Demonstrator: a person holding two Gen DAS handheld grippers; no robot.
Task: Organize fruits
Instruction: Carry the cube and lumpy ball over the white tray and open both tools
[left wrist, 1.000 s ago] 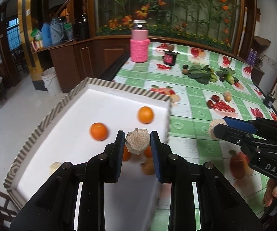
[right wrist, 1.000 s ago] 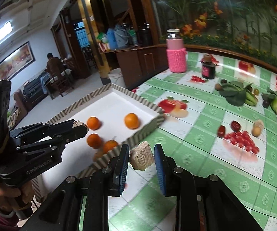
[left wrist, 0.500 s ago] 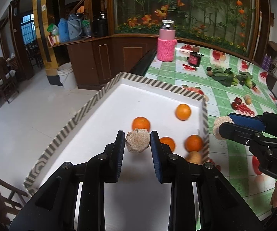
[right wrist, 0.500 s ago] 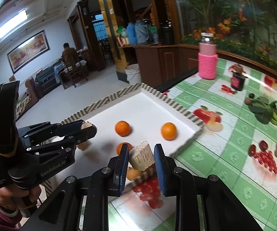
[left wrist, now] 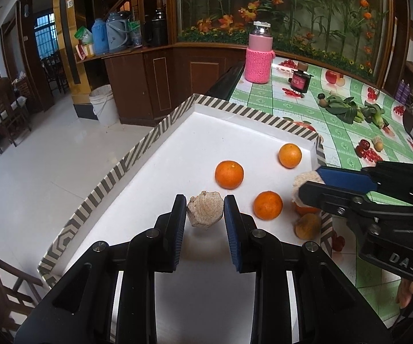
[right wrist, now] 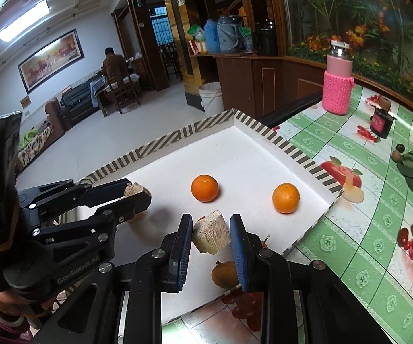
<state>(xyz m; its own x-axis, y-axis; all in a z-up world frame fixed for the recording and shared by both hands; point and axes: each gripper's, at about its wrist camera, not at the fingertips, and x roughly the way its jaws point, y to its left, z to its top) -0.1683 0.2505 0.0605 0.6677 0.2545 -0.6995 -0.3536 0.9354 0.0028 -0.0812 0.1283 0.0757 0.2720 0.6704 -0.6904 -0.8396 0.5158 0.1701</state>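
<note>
At lower centre of the left wrist view, pinching a tan fibrous chunk (left wrist: 205, 210) in the left gripper (left wrist: 205, 215), jaws narrowed onto its two sides and holding it above the white floor of the striped tray (left wrist: 137, 154). At lower centre of the right wrist view, clamping a second tan chunk (right wrist: 212, 235) the same way in the right gripper (right wrist: 210, 236), above the tray's near corner. Probably risking a crumble or a slip by squeezing such rough, angular pieces on so little surface. Possibly bouncing a piece over the low rim by letting go from this height, especially on the right, so near the edge. Working just beside loose oranges (left wrist: 229, 174) at mid-frame and a brownish fruit (left wrist: 307, 226) at lower right, and likely nudging one into a roll when lowering. Bringing both tools close together at the right of the left wrist view, so also chancing a knock between them. Beyond the tray, fringing on the green checked tablecloth (left wrist: 350, 132).
</note>
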